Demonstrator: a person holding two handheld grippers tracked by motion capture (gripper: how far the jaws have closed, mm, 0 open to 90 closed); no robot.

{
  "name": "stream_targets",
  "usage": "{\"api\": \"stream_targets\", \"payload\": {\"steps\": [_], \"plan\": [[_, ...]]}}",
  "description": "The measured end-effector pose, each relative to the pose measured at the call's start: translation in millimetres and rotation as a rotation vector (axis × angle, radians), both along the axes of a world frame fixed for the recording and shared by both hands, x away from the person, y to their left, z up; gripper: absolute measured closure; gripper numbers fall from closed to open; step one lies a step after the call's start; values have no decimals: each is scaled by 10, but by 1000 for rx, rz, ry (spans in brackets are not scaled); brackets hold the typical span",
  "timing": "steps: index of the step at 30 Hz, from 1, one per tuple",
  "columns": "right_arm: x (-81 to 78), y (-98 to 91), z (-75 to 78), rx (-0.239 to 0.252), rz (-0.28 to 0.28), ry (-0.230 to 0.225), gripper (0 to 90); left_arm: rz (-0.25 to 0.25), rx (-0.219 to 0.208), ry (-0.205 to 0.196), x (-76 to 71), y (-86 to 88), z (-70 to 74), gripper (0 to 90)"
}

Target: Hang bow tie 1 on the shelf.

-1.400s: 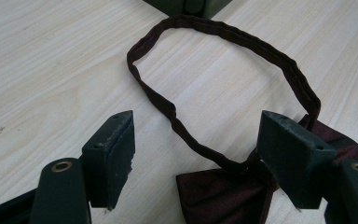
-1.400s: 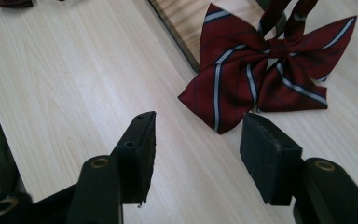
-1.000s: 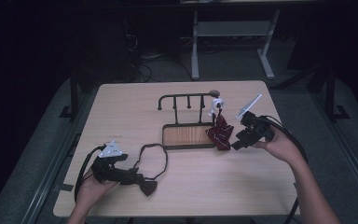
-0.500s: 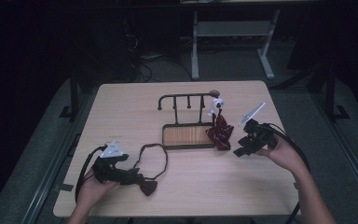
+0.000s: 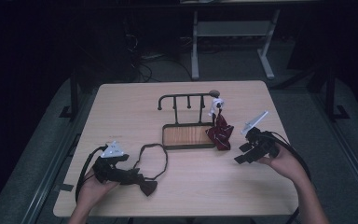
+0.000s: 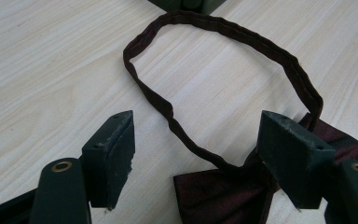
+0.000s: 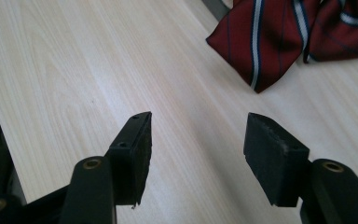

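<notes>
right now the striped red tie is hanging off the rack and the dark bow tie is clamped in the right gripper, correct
Not quite. The dark bow tie is not in the right gripper: the right gripper view shows its jaws open over bare table, just opened further, nothing between them. The high view shows the bow tie by the left gripper. The striped red tie does hang off the rack.

Dark room, grey floor point(image 5: 303, 107)
</notes>
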State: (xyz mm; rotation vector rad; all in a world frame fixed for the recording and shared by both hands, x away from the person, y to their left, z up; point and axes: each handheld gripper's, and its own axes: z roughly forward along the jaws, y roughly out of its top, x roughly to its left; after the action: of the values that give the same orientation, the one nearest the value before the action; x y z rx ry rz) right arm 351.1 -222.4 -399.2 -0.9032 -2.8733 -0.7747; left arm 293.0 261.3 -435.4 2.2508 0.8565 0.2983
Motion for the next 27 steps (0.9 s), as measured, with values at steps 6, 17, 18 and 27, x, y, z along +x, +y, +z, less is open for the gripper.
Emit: {"api": "stream_targets", "payload": {"steps": [6,17,18,27], "plan": [[-74,-25,-12,1,-6,-15,404,-4,3,-3,0,-17,4,283],[-155,-24,-96,-4,-5,-15,382,-27,-11,-1,-4,-61,59,306],[-162,-27,-92,-5,-7,-15,382,-28,-12,-3,-4,-60,69,327],[-183,-70,-57,16,-13,-29,374,-46,13,4,50,-103,144,337]]}}
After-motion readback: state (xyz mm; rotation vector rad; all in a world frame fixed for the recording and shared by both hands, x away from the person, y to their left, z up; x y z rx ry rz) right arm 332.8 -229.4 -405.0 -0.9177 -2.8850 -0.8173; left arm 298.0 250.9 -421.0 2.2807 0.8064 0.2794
